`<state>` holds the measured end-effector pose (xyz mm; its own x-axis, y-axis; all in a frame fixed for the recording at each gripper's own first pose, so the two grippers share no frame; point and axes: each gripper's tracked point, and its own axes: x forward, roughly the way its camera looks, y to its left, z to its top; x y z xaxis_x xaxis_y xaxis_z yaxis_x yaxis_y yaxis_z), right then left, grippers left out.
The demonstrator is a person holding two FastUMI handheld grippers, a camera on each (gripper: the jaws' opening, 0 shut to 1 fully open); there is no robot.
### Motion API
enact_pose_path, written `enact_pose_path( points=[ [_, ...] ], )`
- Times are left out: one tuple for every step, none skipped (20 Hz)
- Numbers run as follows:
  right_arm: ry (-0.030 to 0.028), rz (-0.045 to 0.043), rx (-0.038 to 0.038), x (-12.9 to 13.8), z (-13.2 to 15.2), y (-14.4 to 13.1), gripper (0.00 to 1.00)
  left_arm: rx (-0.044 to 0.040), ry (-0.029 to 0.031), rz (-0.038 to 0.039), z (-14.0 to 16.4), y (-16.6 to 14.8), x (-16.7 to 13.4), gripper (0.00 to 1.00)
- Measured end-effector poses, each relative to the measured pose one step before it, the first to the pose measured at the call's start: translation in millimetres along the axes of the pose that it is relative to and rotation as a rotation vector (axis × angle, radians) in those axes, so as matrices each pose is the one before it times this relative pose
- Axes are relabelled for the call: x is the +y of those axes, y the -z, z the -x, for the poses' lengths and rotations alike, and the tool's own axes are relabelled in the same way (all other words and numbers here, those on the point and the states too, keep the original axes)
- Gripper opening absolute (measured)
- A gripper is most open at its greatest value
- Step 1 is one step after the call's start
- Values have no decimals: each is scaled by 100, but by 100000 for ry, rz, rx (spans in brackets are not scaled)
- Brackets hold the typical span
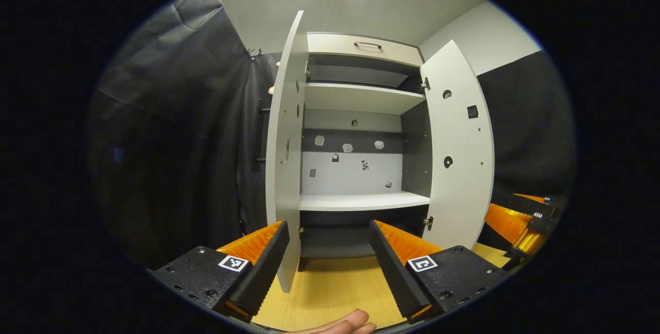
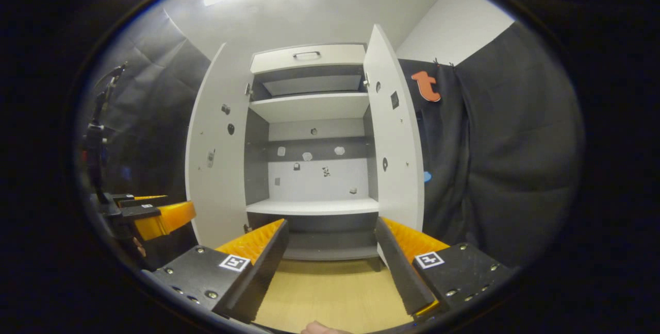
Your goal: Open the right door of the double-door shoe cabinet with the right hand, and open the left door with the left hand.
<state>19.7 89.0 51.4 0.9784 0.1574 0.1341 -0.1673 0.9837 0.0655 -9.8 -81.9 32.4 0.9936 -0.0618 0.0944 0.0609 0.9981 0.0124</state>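
The white shoe cabinet (image 1: pixel 361 98) stands with both doors swung out, showing grey walls and white shelves. In the left gripper view the left door (image 1: pixel 282 143) is seen nearly edge-on; its lower edge hangs between my left gripper's (image 1: pixel 327 267) open fingers, close to the left finger (image 1: pixel 260 264). The right door (image 1: pixel 459 148) stands wide, and the other gripper (image 1: pixel 521 220) shows beyond it. In the right gripper view the right door (image 2: pixel 394 143) ends just by the right finger (image 2: pixel 405 267) of my open right gripper (image 2: pixel 330 267). The left door (image 2: pixel 216 159) and left gripper (image 2: pixel 154 218) lie further left.
A drawer with a dark handle (image 1: pixel 367 44) tops the cabinet. Small stickers dot the back panel (image 1: pixel 350 169). Pale wooden floor (image 1: pixel 335 293) runs from the cabinet foot to me. Black cloth hangs on both sides. A thumb (image 1: pixel 343 323) shows at the bottom edge.
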Motion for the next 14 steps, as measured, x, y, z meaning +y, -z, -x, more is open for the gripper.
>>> enact_pose_path(
  points=[
    [-181,-233,-268,-36,62,-57,98,25,114,115,68,-36,-7,96],
    [175,-308,-197,-97,69,-47,98,-146,-443,-344,-18,-45,177,96],
    [140,-283,6,-104,54,19,98,-167,-535,-451,14,-122,185,96],
    [97,-258,94,-32,-90,103,98,-260,-224,-161,64,-109,32,96],
    [209,-241,85,-103,-66,60,100,-214,29,51,37,-49,-2,96],
    [339,-53,291,-119,-118,72,100,186,-145,1,50,73,39,96],
    [515,-60,68,-129,-62,35,97,181,52,-342,66,88,-12,96],
    [418,264,122,-71,-60,48,98,-41,56,-323,13,15,110,96],
    [79,807,343,33,-11,145,97,-137,-182,56,20,-39,104,96],
    [16,789,145,-35,42,57,97,120,-224,222,-123,27,42,96],
    [85,312,-47,-78,127,43,97,184,-338,233,-88,24,18,96],
    [-81,157,209,-69,72,79,100,170,-157,-52,-146,0,-99,96],
    [-113,118,206,-49,47,155,97,195,-88,-4,-103,-38,-229,96],
    [135,-55,115,-162,114,23,97,237,226,-90,-55,29,-294,96]
  ],
)
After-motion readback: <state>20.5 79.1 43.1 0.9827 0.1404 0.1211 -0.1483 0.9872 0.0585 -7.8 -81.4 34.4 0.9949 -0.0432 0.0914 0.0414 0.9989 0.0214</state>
